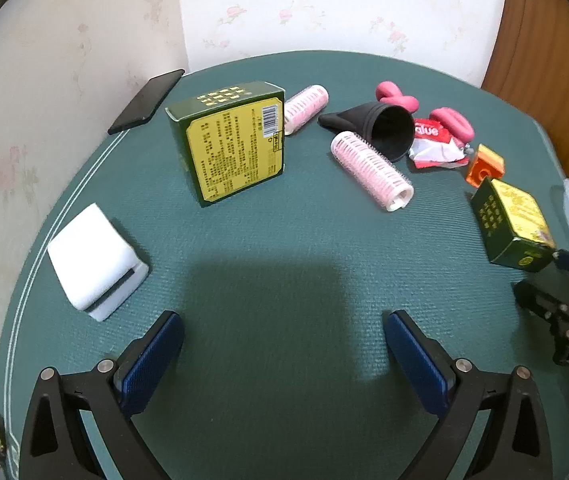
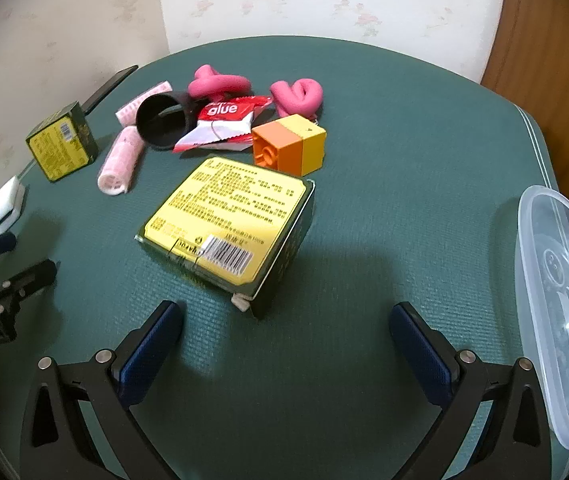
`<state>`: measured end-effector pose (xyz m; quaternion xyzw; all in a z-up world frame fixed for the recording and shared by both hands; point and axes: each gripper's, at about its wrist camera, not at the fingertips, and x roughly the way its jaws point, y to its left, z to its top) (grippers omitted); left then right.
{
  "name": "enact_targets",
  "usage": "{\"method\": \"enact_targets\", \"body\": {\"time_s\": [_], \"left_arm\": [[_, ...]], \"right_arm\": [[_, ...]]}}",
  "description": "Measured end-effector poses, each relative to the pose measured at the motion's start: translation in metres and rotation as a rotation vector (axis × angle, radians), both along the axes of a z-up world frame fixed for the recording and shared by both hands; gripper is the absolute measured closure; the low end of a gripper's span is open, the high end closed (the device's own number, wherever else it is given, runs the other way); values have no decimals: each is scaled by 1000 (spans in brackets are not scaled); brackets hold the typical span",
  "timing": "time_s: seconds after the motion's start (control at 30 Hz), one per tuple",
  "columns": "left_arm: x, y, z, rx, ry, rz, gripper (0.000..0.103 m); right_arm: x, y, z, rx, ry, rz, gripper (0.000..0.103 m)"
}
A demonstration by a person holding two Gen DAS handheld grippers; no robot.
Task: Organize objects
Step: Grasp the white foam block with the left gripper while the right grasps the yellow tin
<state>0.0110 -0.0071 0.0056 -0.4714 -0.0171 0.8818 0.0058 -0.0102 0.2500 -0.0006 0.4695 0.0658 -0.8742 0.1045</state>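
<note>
My left gripper (image 1: 284,336) is open and empty above bare green table. A green-and-yellow box (image 1: 230,142) stands ahead of it, a white foam block (image 1: 94,258) to its left. My right gripper (image 2: 284,332) is open and empty; a second green-and-yellow box (image 2: 226,226) lies just ahead of it, also showing in the left wrist view (image 1: 514,226). Behind it are an orange-yellow brick (image 2: 290,146), a red glue packet (image 2: 224,124), a black cup (image 2: 164,120), pink hair rollers (image 2: 120,160) and pink foam curlers (image 2: 296,96).
A clear plastic container (image 2: 560,304) sits at the table's right edge. A black phone (image 1: 146,100) lies at the far left edge by the wall. The round table (image 1: 284,264) has a green cover. A wooden door stands at far right.
</note>
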Motion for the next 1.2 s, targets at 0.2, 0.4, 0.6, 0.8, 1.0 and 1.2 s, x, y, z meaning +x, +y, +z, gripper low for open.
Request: {"method": "enact_targets", "body": {"time_s": [0.2, 0.4, 0.6, 0.8, 1.0, 1.2], "left_arm": [[16, -18, 10, -15, 51, 57, 0], [15, -50, 31, -24, 99, 157, 0], [-6, -76, 20, -43, 39, 275, 0], [-21, -85, 8, -37, 18, 330, 0], [-26, -93, 2, 7, 21, 340, 9], [-31, -94, 1, 14, 52, 323, 22]], "right_arm": [[14, 7, 0, 5, 3, 12, 0], [15, 6, 1, 4, 3, 12, 0], [14, 4, 2, -3, 3, 13, 0], [14, 3, 4, -26, 8, 22, 0], [17, 12, 11, -96, 21, 41, 0], [17, 11, 15, -182, 13, 58, 0]]}}
